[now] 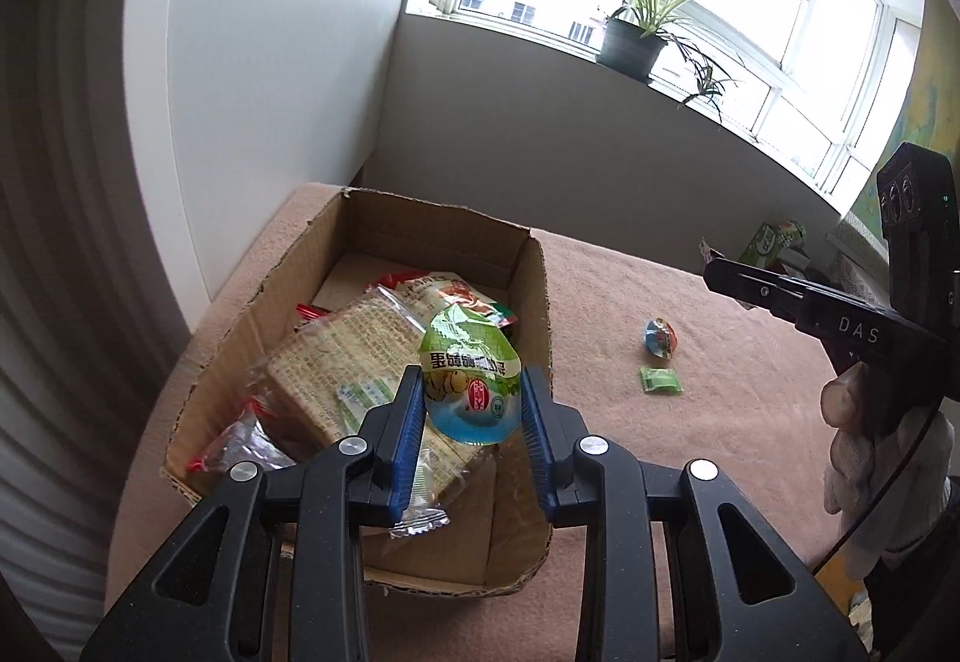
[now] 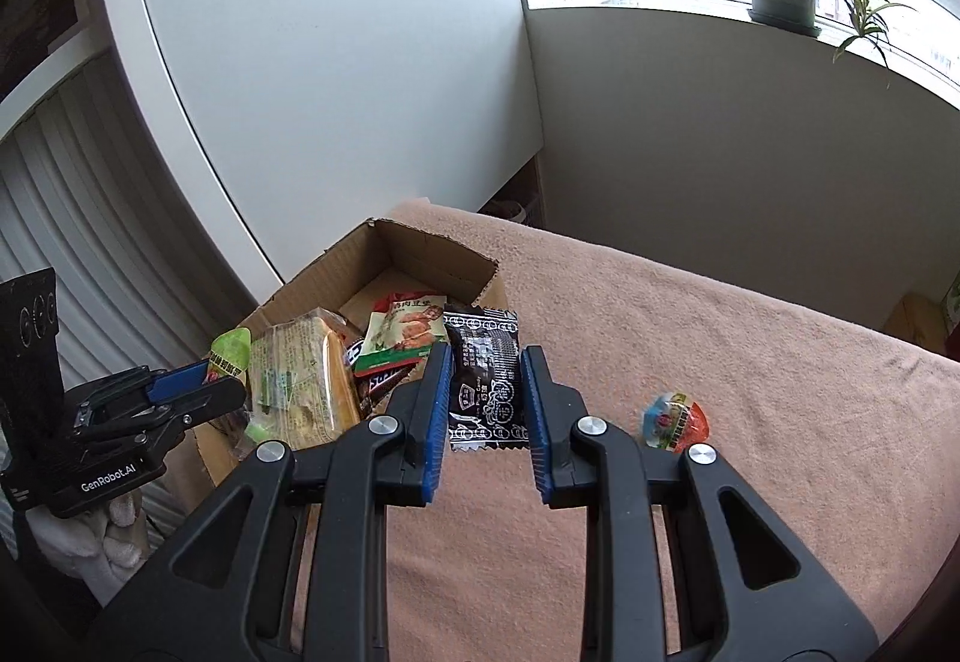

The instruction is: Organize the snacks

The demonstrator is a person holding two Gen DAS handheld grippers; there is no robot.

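Note:
My left gripper [image 1: 471, 392] is shut on a green-lidded jelly cup [image 1: 471, 386], held above the open cardboard box [image 1: 534, 302]. Inside the box lie a large cracker pack [image 1: 348, 362] and several other snack packets. In the right wrist view my right gripper [image 2: 485, 371] is shut on a black snack packet [image 2: 483, 380], hovering by the box's [image 2: 432, 245] right side. My left gripper [image 2: 198, 383] shows there at the left with the green lid [image 2: 231, 350]. My right gripper [image 1: 756, 287] appears at the right edge of the left wrist view.
A red-and-blue jelly cup [image 1: 662, 339] [image 2: 675, 419] and a small green candy [image 1: 660, 380] lie on the pink cloth [image 2: 750, 362] right of the box. A green carton [image 1: 774, 239] stands at the far right. A white cabinet and a potted plant [image 1: 636, 38] sit behind.

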